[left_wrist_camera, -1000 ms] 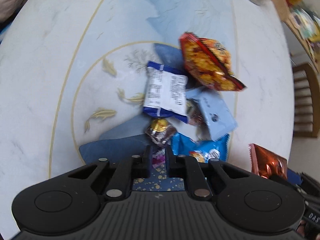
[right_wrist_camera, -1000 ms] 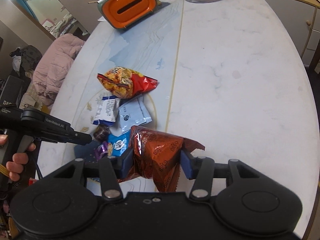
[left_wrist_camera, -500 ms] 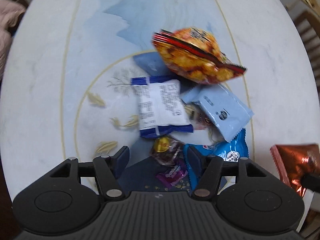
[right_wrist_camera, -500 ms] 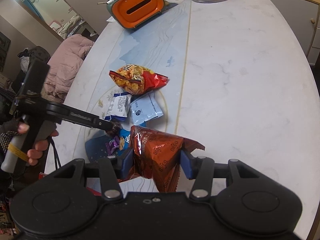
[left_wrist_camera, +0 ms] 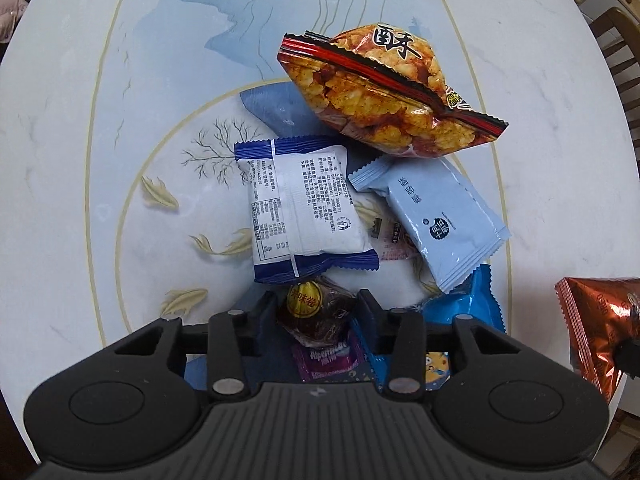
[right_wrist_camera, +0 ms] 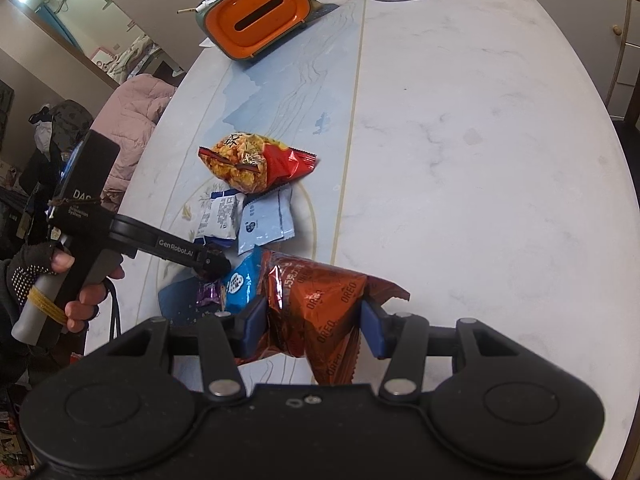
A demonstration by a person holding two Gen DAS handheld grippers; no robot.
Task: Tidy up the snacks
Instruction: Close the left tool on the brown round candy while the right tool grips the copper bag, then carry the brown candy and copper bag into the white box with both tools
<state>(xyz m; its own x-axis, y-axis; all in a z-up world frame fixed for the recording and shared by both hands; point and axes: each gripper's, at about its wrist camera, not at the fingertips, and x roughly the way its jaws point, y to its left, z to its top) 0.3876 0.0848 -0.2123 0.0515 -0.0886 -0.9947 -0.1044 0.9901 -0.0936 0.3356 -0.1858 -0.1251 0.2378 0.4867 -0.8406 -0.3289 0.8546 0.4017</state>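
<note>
Snacks: seven packets, copper bag (right_wrist_camera: pixel 316 312) clamped in right gripper (right_wrist_camera: pixel 314 326), left gripper (left_wrist_camera: pixel 318 318) closing around dark candy (left_wrist_camera: pixel 316 314).

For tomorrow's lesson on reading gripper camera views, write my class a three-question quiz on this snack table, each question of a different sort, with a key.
1. True or false: the right gripper is clamped on the copper Oreo bag.
2. Which snack lies between the left gripper fingers? A) dark round snack with a yellow label B) pale blue packet C) red-and-orange puffed snack bag
3. Fill in: the orange-lidded container stands at the table's ____ end, beyond the snacks.

Key: 1 true; 2 A; 3 far.
</note>
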